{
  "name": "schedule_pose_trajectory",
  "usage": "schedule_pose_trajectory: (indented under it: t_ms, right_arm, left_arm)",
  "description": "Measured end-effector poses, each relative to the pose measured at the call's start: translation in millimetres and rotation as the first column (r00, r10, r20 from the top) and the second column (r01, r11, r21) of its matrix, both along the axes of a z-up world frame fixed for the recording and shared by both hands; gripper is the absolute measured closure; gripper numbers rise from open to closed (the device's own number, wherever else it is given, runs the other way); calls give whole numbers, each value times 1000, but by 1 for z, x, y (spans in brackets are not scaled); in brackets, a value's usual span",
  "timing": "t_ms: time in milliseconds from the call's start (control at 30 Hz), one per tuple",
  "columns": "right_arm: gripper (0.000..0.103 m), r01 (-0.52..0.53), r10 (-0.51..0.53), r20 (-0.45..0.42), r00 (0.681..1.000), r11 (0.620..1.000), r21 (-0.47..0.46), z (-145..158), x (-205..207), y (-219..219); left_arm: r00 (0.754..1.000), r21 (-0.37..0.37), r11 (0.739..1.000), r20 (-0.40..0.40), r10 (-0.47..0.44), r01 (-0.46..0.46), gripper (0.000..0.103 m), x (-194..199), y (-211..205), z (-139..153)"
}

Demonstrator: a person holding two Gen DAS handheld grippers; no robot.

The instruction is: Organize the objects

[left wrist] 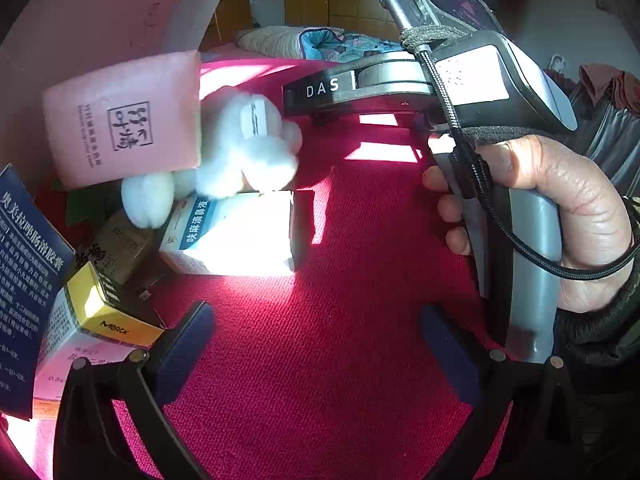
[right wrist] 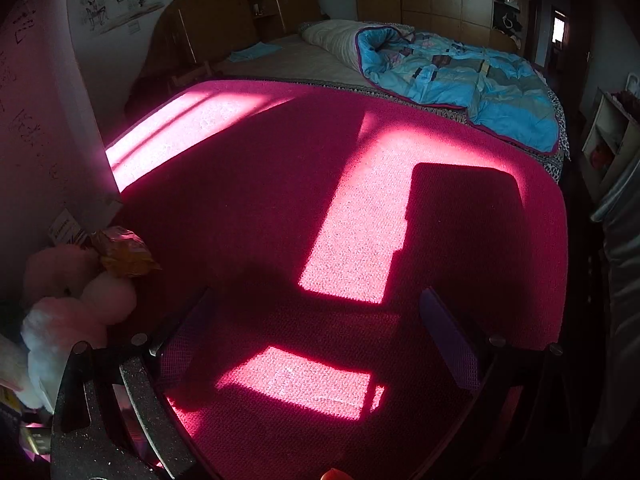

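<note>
Nearest in the left wrist view, the left gripper (left wrist: 316, 344) hangs tilted down over the red carpeted counter (left wrist: 320, 360), its dark blue fingers (left wrist: 188, 344) spread wide apart with only bare carpet between them. Just left of them, a yellow Merck box (left wrist: 104, 312) lies on a white medicine box (left wrist: 68, 356), beside a dark blue leaflet (left wrist: 24, 280) at the frame edge. Farther back sits a brown box (left wrist: 120, 244), then a white and blue nasal-drops box (left wrist: 236, 236) in bright sun. A white plush toy (left wrist: 236, 152) rests on that box, with a pink packet (left wrist: 124, 120) leaning over it. On the right, a person's hand (left wrist: 560, 216) grips the other tool's handle.

In the right wrist view, the right gripper (right wrist: 320, 344) also has its fingers (right wrist: 452, 344) wide apart over empty sunlit carpet. The plush toy (right wrist: 72, 312) and a crumpled gold wrapper (right wrist: 124, 256) lie at the left edge. Beyond the counter stands a bed (right wrist: 280, 60) with a blue quilt (right wrist: 460, 76).
</note>
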State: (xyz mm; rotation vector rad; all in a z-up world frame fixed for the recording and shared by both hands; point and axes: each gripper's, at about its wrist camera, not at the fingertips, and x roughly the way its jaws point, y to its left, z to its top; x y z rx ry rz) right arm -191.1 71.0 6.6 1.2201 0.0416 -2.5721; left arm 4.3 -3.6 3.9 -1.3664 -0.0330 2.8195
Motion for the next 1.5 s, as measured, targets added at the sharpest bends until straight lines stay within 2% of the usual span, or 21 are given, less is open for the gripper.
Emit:
schedule_pose_trajectory:
  t_ms: [1500]
  right_arm:
    - [0, -1, 1, 0, 1000, 1000, -23, 1, 0, 5]
  left_arm:
    - [1000, 6, 1000, 1, 1, -1, 0, 6, -18, 13]
